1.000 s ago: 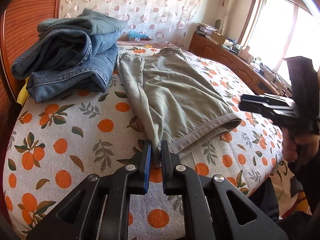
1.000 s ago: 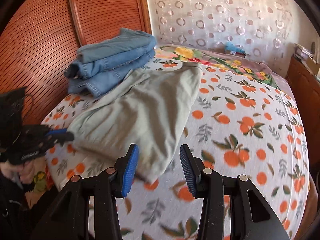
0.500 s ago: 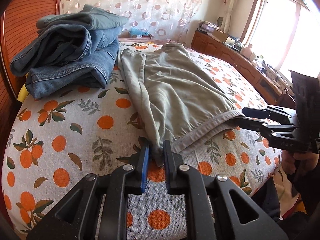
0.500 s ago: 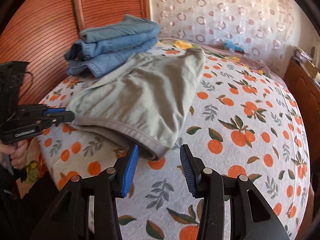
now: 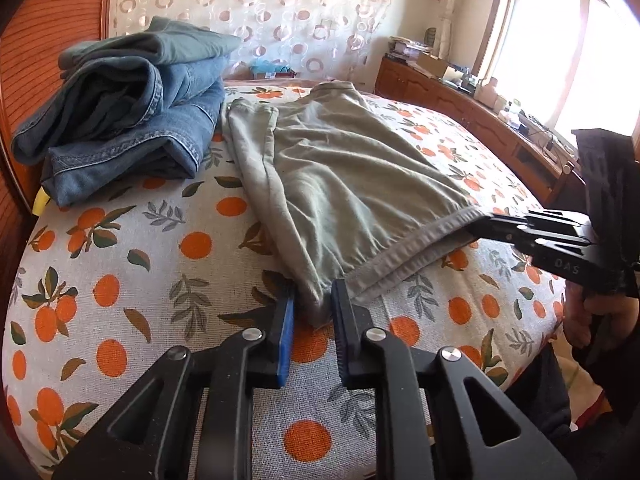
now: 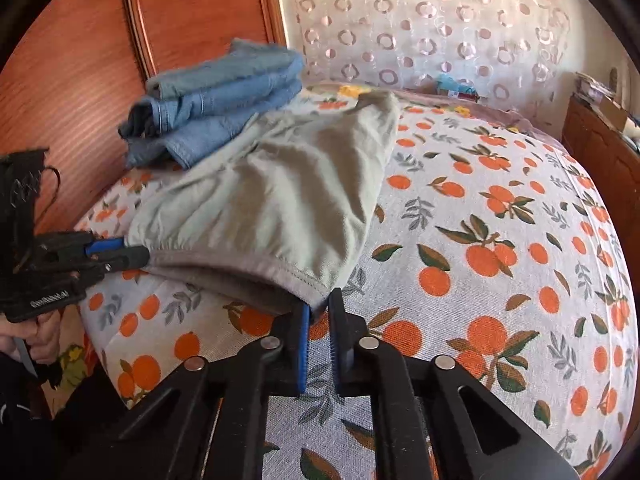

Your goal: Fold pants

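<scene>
Grey-green pants [image 5: 340,168] lie lengthwise on the bed, waistband end nearest me. My left gripper [image 5: 313,312] is shut on the near left corner of the waistband. My right gripper [image 6: 317,308] is shut on the other waistband corner, and it shows in the left wrist view [image 5: 480,226] at the right. The pants [image 6: 288,196] hang slightly lifted between the two grippers. The left gripper also shows in the right wrist view [image 6: 132,254] at the left.
A stack of folded blue jeans [image 5: 128,108] sits on the bed against the wooden headboard [image 6: 80,60], touching the pants' far left side. The bedspread [image 5: 120,280] has an orange print. A wooden cabinet [image 5: 460,108] with clutter runs under the window on the right.
My right gripper moved in to the waistband's right corner and shut on it. The waistband edge lifted and stretched between both grippers. The left gripper kept its hold.
</scene>
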`<move>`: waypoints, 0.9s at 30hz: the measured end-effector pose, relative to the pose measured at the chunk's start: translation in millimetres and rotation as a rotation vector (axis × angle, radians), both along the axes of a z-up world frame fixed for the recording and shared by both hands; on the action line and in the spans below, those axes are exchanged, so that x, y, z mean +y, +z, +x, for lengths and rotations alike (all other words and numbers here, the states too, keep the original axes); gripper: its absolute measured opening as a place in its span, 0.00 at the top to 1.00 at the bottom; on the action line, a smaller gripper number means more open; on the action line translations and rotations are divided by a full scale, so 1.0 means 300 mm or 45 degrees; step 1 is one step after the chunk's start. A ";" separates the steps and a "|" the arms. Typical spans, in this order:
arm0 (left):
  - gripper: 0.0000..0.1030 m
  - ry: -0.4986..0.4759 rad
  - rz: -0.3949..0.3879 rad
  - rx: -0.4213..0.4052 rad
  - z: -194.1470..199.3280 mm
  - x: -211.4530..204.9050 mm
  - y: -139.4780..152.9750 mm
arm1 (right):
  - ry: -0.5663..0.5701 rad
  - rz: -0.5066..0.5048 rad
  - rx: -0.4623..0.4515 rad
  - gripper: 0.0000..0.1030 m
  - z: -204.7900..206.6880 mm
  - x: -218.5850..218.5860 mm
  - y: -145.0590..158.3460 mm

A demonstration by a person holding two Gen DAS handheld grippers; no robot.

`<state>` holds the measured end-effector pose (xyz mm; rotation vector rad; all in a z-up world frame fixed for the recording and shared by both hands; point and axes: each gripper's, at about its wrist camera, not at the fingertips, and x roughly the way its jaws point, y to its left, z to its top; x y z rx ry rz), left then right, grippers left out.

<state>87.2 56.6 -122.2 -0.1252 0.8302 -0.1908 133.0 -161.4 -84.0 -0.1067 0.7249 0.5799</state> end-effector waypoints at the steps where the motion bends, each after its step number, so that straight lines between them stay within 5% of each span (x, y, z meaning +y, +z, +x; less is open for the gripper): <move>1: 0.84 0.001 0.000 0.004 -0.002 -0.001 0.003 | -0.004 0.010 -0.006 0.94 -0.009 -0.007 0.005; 18: 0.88 -0.070 -0.046 0.037 -0.141 -0.075 0.057 | -0.064 0.087 0.001 0.94 -0.249 -0.192 0.058; 27: 0.69 -0.020 -0.008 -0.014 -0.135 -0.049 0.132 | -0.092 0.099 0.043 0.90 -0.274 -0.248 0.063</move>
